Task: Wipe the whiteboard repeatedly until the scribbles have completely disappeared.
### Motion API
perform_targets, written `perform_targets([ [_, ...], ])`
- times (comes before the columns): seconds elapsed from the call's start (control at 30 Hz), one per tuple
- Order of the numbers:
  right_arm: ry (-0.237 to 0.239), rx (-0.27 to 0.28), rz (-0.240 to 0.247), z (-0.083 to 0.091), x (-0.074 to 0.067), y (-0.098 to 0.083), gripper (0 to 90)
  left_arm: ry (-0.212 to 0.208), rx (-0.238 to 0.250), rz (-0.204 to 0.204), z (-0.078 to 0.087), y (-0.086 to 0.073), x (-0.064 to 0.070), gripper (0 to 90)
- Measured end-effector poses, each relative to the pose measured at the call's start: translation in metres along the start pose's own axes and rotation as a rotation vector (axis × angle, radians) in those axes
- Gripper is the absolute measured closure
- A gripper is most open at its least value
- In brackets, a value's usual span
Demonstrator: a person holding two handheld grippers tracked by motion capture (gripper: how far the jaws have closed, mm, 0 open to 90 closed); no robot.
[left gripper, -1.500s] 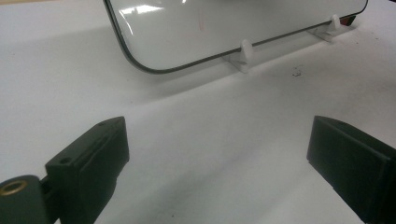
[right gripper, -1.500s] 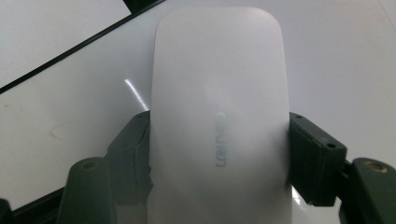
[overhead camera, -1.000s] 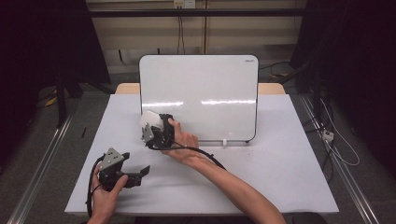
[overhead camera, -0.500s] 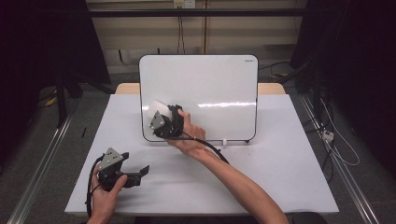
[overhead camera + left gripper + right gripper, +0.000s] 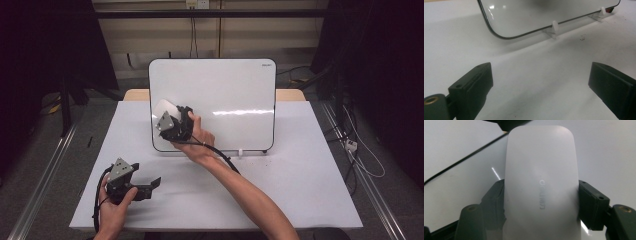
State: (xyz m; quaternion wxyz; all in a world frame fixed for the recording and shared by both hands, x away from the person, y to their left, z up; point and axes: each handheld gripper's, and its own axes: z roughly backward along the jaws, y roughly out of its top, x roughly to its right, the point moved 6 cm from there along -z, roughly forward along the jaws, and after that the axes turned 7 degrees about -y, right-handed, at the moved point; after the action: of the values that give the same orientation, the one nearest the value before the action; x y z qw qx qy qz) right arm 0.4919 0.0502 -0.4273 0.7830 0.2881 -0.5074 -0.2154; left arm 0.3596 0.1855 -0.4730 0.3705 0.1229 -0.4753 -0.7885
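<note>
At the left of the high view, the left claw (image 5: 150, 186) is resting low over the white counter (image 5: 300, 185), gripped by the person's left hand (image 5: 112, 207) near the front edge. Its 2 black jaws are standing wide apart with nothing between them; in the left gripper view the left claw (image 5: 541, 87) is facing bare counter (image 5: 536, 65), with the lower rounded corner of the whiteboard (image 5: 529, 17) and its small white clip-on feet (image 5: 554, 28) lying beyond.

Moving right, the right claw (image 5: 167, 112) is being held up off the counter by the right hand (image 5: 200, 142), in front of the lower left part of the upright whiteboard (image 5: 225, 90), which is standing at the middle back of the counter. The 2 jaws of this claw are clamping a white eraser (image 5: 164, 107) by its long sides. In the right gripper view the right claw (image 5: 541, 202) is pressing its pads against both flanks of the eraser (image 5: 540, 170), a smooth, rounded white block with faint grey lettering running along its face, sticking out well past the jaw tips. Whether the eraser is touching the board's surface I cannot tell.

A black cable (image 5: 220, 155) is trailing from the right claw along the forearm.
</note>
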Motion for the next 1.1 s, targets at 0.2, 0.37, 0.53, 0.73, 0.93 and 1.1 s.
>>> perform_targets([
  [0.2,0.024,0.0,0.025,0.008,-0.032,-0.006,31.6,0.003,0.003,0.014,-0.001,-0.001,-0.001,5.5],
  [0.37,0.02,0.002,0.013,0.01,-0.036,-0.008,31.6,-0.003,0.002,0.005,-0.001,-0.001,-0.001,5.5],
  [0.53,0.035,-0.004,0.027,0.015,-0.047,-0.014,31.6,0.001,-0.002,0.009,-0.001,-0.001,-0.001,5.5],
  [0.73,0.042,-0.007,0.033,0.017,-0.048,-0.017,31.5,0.004,-0.004,0.006,-0.001,-0.002,-0.001,5.5],
  [0.93,0.036,-0.007,0.001,0.013,-0.033,-0.015,31.6,0.002,0.002,0.01,-0.001,-0.001,-0.002,5.5],
  [1.1,0.002,-0.021,-0.062,0.005,0.004,-0.009,31.6,-0.001,0.007,0.012,0.0,-0.001,-0.002,5.5],
])
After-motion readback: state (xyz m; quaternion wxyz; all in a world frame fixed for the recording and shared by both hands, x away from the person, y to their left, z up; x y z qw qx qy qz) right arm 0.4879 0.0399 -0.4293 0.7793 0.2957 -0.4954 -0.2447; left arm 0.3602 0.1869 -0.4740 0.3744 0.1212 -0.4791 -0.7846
